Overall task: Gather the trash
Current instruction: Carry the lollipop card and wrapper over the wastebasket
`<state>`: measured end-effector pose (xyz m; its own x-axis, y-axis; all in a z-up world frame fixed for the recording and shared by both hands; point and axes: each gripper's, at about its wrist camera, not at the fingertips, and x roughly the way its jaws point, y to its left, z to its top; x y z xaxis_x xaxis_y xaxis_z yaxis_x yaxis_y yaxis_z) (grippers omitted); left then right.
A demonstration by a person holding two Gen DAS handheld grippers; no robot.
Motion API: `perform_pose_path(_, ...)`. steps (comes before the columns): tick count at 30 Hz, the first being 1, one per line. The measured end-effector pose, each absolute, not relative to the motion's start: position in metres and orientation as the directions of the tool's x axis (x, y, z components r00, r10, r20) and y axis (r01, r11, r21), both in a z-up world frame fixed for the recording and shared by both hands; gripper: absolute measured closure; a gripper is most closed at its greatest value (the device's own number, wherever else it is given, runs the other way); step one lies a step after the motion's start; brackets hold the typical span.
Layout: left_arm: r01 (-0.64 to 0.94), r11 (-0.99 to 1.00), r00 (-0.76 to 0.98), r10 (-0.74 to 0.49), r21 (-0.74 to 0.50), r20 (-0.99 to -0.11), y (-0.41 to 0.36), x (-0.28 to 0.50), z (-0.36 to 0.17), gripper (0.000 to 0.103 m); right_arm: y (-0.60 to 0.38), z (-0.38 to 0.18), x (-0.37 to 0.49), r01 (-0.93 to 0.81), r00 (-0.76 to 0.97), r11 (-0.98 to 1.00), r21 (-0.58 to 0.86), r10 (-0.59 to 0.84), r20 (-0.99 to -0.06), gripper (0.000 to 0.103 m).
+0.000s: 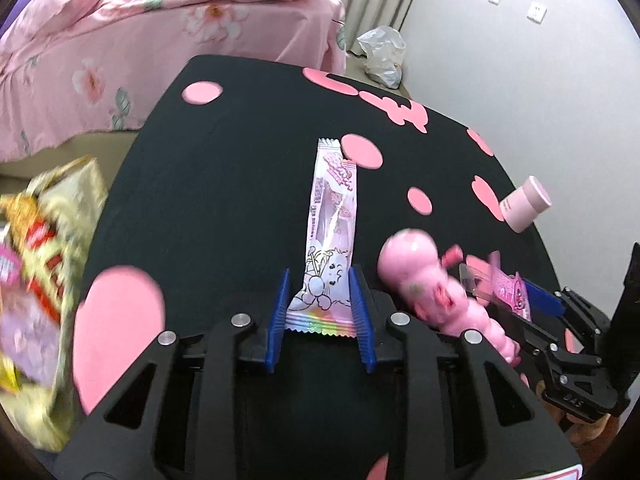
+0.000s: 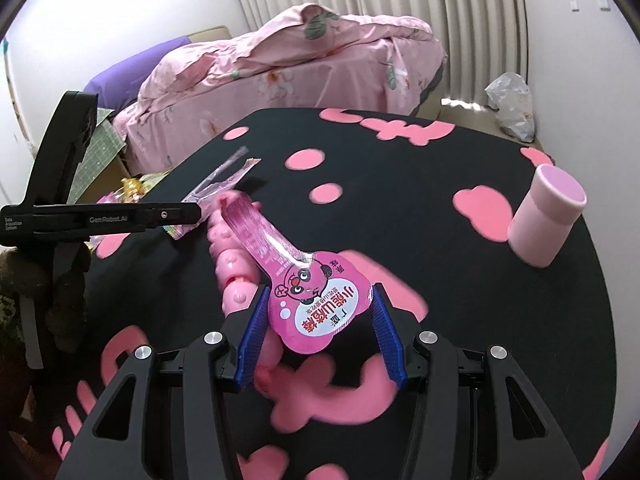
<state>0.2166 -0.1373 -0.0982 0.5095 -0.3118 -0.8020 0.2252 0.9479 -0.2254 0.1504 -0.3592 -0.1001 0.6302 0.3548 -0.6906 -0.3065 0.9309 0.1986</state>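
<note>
Left gripper [image 1: 320,312] pinches the long wrapper [image 1: 330,224]; right gripper [image 2: 320,320], apparently touching, brackets the pink packet [image 2: 316,304]; pink toy [image 1: 432,292] lies between.

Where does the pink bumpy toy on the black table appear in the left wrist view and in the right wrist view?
Left wrist view: the pink bumpy toy lies lower right of centre, right of the left gripper.
Right wrist view: it lies left of centre, partly under the pink lollipop wrapper.
Shared landmark: the pink cylinder container.
</note>
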Motion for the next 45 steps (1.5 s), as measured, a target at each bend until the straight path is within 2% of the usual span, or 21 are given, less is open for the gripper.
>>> perform_pose_path(9, 0.197, 0.949, 0.604, -0.316, -0.247, -0.731, -0.097, 0.166, -0.071, 0.075, -0.343, -0.067, 0.128, -0.307, 0.694, 0.939, 0.158, 0.334, -0.637, 0.056)
perform_pose_path(18, 0.125, 0.964, 0.712, -0.251, -0.233, -0.656, -0.041, 0.13, -0.039, 0.075, -0.284, -0.027, 0.123, -0.413, 0.711, 0.906, 0.097, 0.387, -0.588, 0.056)
perform_pose_path(30, -0.068, 0.972, 0.763, -0.096, -0.226, -0.64, 0.057, 0.111, -0.039, 0.075, -0.205, -0.016, 0.135, -0.526, 0.653, 0.846, 0.086, 0.466, -0.597, 0.056)
perform_pose_path(45, -0.183, 0.961, 0.718, -0.014, -0.208, -0.696, 0.115, 0.107, -0.076, 0.075, -0.126, -0.033, 0.172, -0.64, 0.533, 0.764, 0.085, 0.521, -0.667, 0.056)
